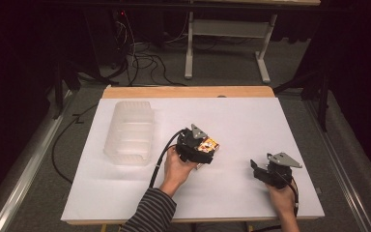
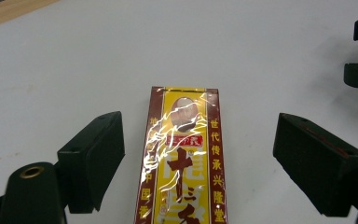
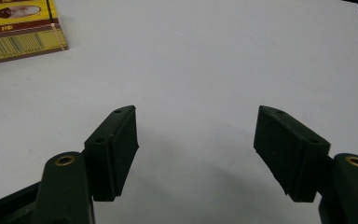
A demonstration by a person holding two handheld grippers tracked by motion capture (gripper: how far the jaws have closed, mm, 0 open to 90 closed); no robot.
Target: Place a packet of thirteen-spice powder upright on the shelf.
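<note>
The left tool (image 2: 198, 154) is hovering over a yellow-and-maroon box (image 2: 184, 158) that is lying flat on the white table (image 1: 251, 121), near its middle. In the left gripper view the box is running lengthwise straight away from the camera, so its long axis is lying along the tool's reach and its two long sides are facing the pads (image 2: 103, 156). The jaws are standing wide, with a clear gap of table between each pad and the box; nothing is being gripped. The right tool (image 3: 196, 154) is waiting well apart near the table's right front corner, also spread wide and holding nothing, with the box off to its far left. The left hand (image 1: 176, 169) is plainly the nearer one. A clear plastic bin (image 1: 129, 133) is sitting to the left, probably the destination for the box.
</note>
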